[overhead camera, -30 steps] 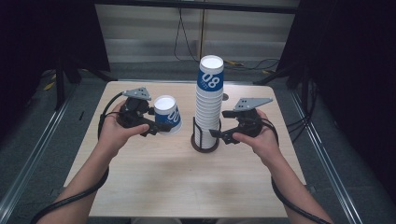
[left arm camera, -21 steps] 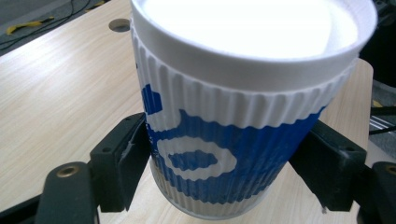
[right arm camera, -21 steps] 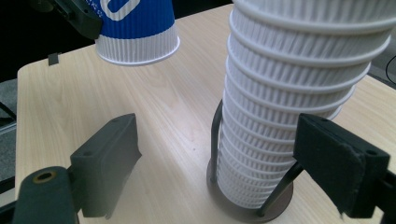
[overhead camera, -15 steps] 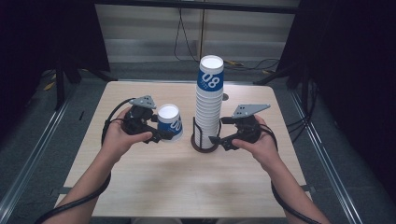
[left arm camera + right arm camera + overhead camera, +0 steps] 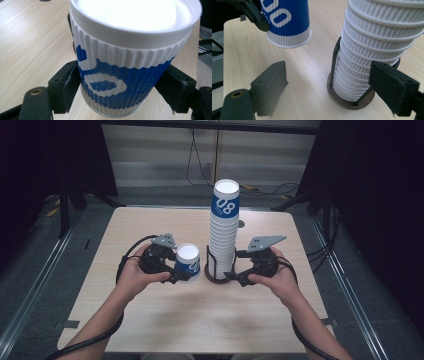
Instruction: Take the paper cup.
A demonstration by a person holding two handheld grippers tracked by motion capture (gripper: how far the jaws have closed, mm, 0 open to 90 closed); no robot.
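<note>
Left tool point(image 5: 181, 272) grips single cup point(image 5: 188, 261) — right tool point(image 5: 234, 275) beside cup stack point(image 5: 223, 232) in holder point(image 5: 216, 274).

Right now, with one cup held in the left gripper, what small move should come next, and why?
Probably lift the single paper cup higher, towards the top of the cup stack. The left gripper is shut on it and it hangs off the table, beside the stack but far below its top. The right gripper, open by the holder, looks placed to steady it.
</note>
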